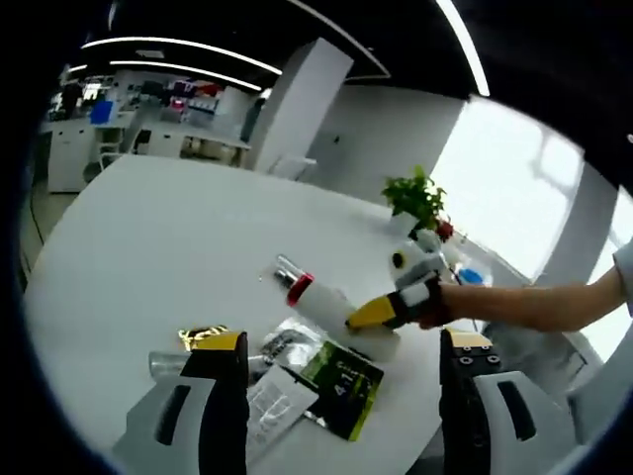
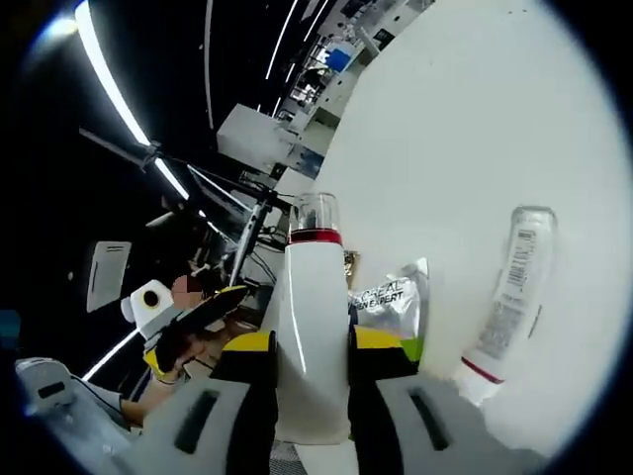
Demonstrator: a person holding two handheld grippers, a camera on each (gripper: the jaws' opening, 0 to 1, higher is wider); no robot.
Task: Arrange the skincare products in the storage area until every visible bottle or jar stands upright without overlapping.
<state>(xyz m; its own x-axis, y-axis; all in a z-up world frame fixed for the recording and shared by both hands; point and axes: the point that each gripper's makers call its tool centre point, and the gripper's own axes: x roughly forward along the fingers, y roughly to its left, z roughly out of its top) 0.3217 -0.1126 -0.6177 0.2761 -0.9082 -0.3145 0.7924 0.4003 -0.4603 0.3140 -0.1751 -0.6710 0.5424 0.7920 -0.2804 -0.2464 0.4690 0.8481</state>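
The right gripper [image 2: 311, 371] pinches the bottle [image 2: 313, 327]; left gripper [image 1: 341, 381] spread; tube [image 2: 506, 297] at three o'clock lies flat, sachets [image 1: 336, 381] unsorted.

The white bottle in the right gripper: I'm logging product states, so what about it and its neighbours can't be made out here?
- White bottle: its base, right gripper view, hidden between the right gripper jaws.
- White tube: label print too small, right gripper view.
- Green sachet: text too small; one corner behind the left gripper jaw, left gripper view.
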